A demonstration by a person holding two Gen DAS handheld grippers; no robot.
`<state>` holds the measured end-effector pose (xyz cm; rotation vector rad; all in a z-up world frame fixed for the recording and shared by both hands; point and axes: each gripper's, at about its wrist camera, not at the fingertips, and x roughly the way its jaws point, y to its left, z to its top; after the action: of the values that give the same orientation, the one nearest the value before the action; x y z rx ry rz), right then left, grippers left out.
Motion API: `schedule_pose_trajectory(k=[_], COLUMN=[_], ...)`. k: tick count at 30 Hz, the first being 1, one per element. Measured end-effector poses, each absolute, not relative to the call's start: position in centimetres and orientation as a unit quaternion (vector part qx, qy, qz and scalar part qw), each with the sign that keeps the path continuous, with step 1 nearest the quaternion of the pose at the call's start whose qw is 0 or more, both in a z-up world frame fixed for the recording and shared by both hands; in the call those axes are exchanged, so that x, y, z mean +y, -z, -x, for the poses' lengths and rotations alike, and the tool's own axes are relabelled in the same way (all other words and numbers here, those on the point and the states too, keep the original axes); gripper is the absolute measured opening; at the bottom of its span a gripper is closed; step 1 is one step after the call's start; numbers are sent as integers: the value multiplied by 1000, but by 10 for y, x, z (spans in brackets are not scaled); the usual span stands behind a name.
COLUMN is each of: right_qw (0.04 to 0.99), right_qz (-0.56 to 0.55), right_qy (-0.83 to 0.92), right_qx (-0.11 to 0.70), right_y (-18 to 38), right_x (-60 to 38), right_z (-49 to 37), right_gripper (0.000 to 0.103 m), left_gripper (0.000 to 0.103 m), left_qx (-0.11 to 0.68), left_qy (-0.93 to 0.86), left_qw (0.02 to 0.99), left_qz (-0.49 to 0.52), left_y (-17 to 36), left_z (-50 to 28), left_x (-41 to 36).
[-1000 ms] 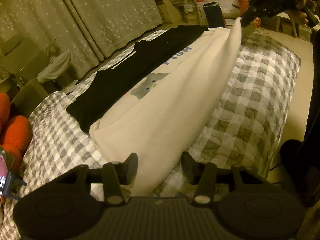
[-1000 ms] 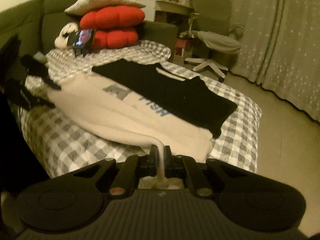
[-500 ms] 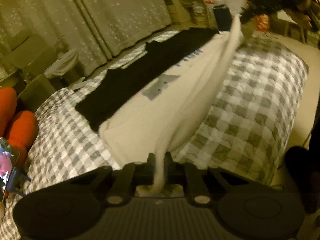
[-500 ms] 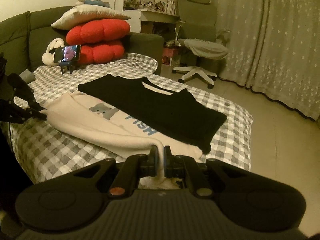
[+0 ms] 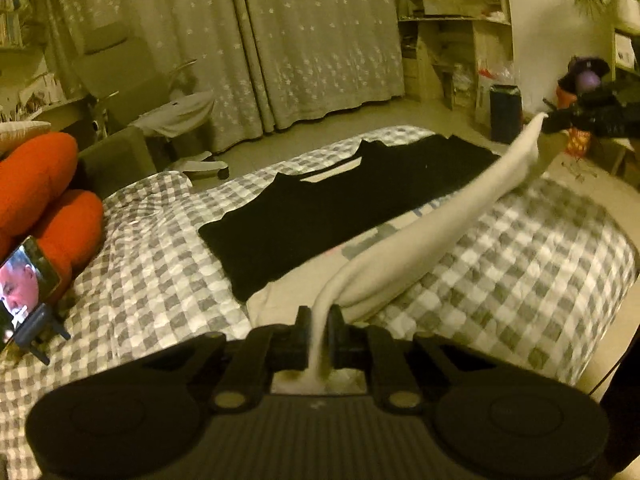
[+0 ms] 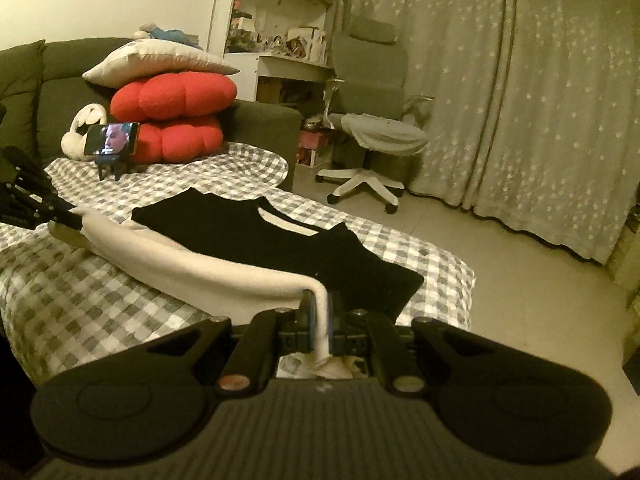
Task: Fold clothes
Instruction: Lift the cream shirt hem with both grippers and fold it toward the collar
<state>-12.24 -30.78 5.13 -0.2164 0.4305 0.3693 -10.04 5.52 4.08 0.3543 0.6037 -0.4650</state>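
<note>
A cream sweatshirt (image 5: pixel 424 248) with a grey and blue print lies on the checked bed, its near edge lifted into a taut band. My left gripper (image 5: pixel 319 322) is shut on one end of that edge. My right gripper (image 6: pixel 320 312) is shut on the other end, and shows far right in the left wrist view (image 5: pixel 560 120). The cream sweatshirt (image 6: pixel 200 268) stretches from the right jaws toward the left gripper (image 6: pixel 60 216) at the left. A black t-shirt (image 5: pixel 344 208) lies flat beside it, partly on the cream one, also visible as the black t-shirt (image 6: pixel 288 248).
The bed has a grey checked cover (image 5: pixel 540 260). Red cushions (image 6: pixel 172 116) and a phone on a stand (image 6: pixel 112 140) sit at the sofa end. An office chair (image 6: pixel 372 136) stands by the starred curtains (image 6: pixel 520 100). Shelves (image 5: pixel 452 40) and a dark bin (image 5: pixel 506 112) stand beyond the bed.
My left gripper closed on the sweatshirt's edge and rose with it. The right gripper stayed shut on its end, and the edge between them lifted off the bed.
</note>
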Motion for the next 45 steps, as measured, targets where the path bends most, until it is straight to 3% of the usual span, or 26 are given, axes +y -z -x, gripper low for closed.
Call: schedule_pose_trajectory(k=[9,15,23,27,29,31,33,34,35,41,43,45], right_qw=[961,953,939,936,935,933,930,929,929,928,928,929], right_qz=[100,65,1,-54,-75,-89,-107,-116,-120,-124,-117,-107], right_qy=[-162,-148,-113,-112,-121,-128,-144,-151,-155,-158,-160,-155], right_qx=[199,255,325,328,326,324,320,317,313,313,316,317], right_y=[-67,-77,-48,-27,-21,-20,-23,-25,-25,-22,-19,-18], right_x=[-309,-315,-328,-337,-340,-342,-347,-350,-354,-362,-362,-362], right_z=[92,23,-51,-64,-68,-70,-70,-70,-68,-69,-70,-72], right_gripper=[5,5,5,7,16,17,31,48,55,55,55,34], left_gripper=[8,7,8,15,23,34,37,38,39,38,29,15], left_qx=[290,308,363,369,369,366,362,361,359,367,369,363], left_qy=[204,189,188,197,196,192,193,198,203,200,194,188], left_qw=[927,929,913,906,903,900,896,894,894,895,897,901], left_qz=[-125,-82,10,64,98,136,169,176,176,158,149,146], left_y=[-73,-84,-38,-25,-21,-17,-14,-13,-11,-2,0,1], left_z=[48,-31,-116,-121,-124,-129,-132,-131,-130,-131,-132,-132], left_x=[54,52,56,71,82,94,104,105,105,94,89,88])
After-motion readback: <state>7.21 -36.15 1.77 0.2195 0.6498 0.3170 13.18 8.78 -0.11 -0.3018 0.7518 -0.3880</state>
